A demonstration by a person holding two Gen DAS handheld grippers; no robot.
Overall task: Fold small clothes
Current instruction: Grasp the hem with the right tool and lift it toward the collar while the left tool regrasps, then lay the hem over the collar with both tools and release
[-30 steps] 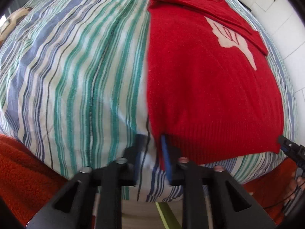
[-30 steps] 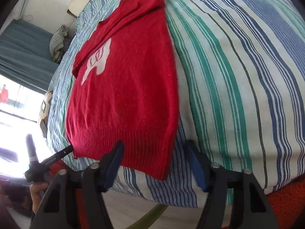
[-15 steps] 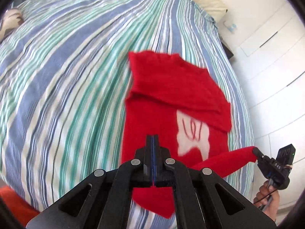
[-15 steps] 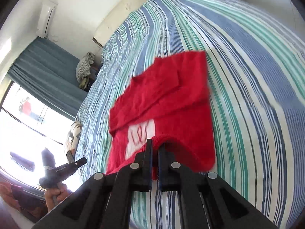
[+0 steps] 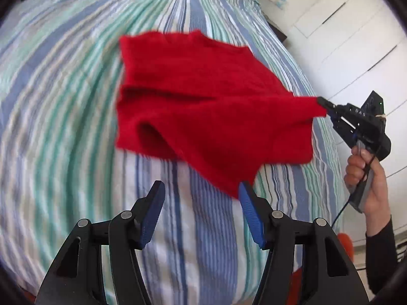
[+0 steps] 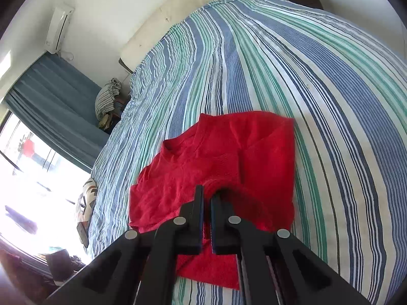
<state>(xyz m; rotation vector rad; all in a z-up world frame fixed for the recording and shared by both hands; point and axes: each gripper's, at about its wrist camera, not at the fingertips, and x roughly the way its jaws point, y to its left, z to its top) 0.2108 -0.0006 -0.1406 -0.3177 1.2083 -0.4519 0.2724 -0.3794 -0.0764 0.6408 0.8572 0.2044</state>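
A small red sweater [image 5: 203, 106] lies on the striped bed, its lower half doubled over toward the neck. My left gripper [image 5: 201, 198] hovers over the sheet with its jaws opening. One loose hem corner droops just beside its right pad [image 5: 250, 216], not pressed. My right gripper [image 5: 326, 105], held by a hand [image 5: 366, 167], pinches the other hem corner and pulls it taut. In the right wrist view the right gripper [image 6: 207, 195] is shut on a bunch of the red sweater [image 6: 229, 152], which spreads out beyond it.
The blue, green and white striped sheet [image 5: 63, 101] covers the whole bed. White wardrobe doors [image 5: 356, 38] stand along the right. A blue curtain [image 6: 56, 101], a bright window and a bundle of cloth [image 6: 108, 96] are at the left. An orange blanket [image 5: 346, 239] shows at the bed's foot.
Both grippers carried the hem up and over the sweater, covering its white motif. The right jaws closed on their corner; the left jaws, shut half a second ago, have opened and let theirs go.
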